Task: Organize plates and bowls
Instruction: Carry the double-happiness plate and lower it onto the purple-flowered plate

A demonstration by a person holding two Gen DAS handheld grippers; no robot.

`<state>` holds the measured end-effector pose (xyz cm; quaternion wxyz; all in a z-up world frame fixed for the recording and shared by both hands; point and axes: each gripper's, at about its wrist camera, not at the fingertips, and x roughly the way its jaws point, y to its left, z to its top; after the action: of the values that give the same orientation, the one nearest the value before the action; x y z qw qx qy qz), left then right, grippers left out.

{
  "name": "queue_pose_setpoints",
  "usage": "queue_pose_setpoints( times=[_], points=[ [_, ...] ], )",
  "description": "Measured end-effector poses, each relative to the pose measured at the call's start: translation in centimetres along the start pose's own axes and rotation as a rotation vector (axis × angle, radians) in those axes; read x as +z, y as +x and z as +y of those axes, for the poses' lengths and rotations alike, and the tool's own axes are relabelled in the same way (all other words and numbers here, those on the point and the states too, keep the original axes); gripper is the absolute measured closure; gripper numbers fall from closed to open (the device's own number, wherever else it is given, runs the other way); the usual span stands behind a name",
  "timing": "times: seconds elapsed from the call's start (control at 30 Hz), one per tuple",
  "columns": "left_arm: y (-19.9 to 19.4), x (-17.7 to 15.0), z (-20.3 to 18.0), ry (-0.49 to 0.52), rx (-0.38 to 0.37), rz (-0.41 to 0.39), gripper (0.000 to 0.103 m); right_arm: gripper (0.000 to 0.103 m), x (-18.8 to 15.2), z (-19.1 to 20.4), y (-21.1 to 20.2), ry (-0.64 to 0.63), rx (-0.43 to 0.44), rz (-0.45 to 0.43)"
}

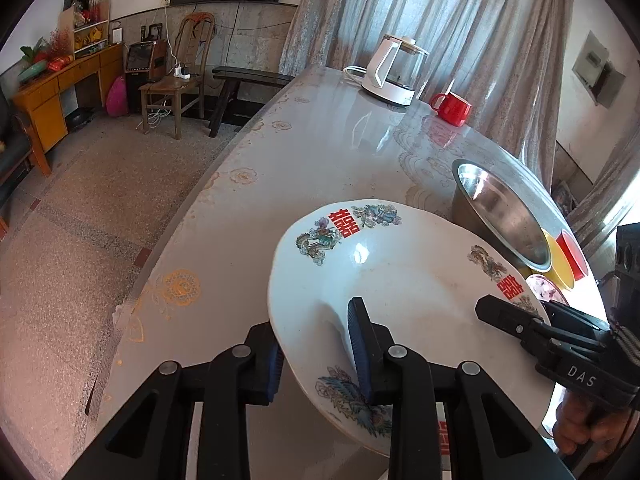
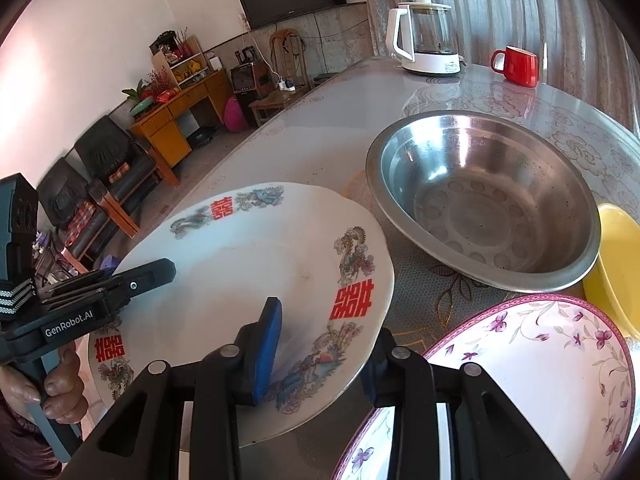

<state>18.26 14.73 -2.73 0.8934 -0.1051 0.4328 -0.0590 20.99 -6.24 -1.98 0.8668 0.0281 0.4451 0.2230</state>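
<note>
Left gripper [image 1: 320,354] and right gripper [image 2: 320,354] clamp a white plate [image 1: 400,280] with red characters and dragons

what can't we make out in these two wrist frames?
- Underside of the dragon plate and whether it still touches the table: hidden by the plate, both views.
- Red dish: only a sliver behind the steel basin, left wrist view.
- Floral bowl: cut off by the frame edge, right wrist view.
</note>
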Motion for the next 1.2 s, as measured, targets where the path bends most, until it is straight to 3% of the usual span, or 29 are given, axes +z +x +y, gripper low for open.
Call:
queue_pose_setpoints(
  times=[0.37, 0.7, 1.0, 1.2],
  points=[
    [-2.6, -1.7, -1.1, 0.015, -0.021, -0.061, 0.073, 0.069, -1.0, 0.6, -2.1, -0.012, 0.003, -0.048],
    [-6.8, -4.4, -5.4, 0.069, -0.094, -0.119, 0.072, 0.069, -3.6, -0.5, -7.1, 0.029, 0.018, -0.121],
    [-7.4, -6.6, -11.9, 0.147, -0.191, -0.085, 0.072, 0.069, -7.4, -4.5, -12.1, 0.121, -0.024, -0.164],
    [-5.9, -7.7, -16.0, 0.176, -0.234, -0.019, 0.071, 0.069, -9.8, -7.9, -14.1, 0.196, -0.072, -0.17]
  ],
)
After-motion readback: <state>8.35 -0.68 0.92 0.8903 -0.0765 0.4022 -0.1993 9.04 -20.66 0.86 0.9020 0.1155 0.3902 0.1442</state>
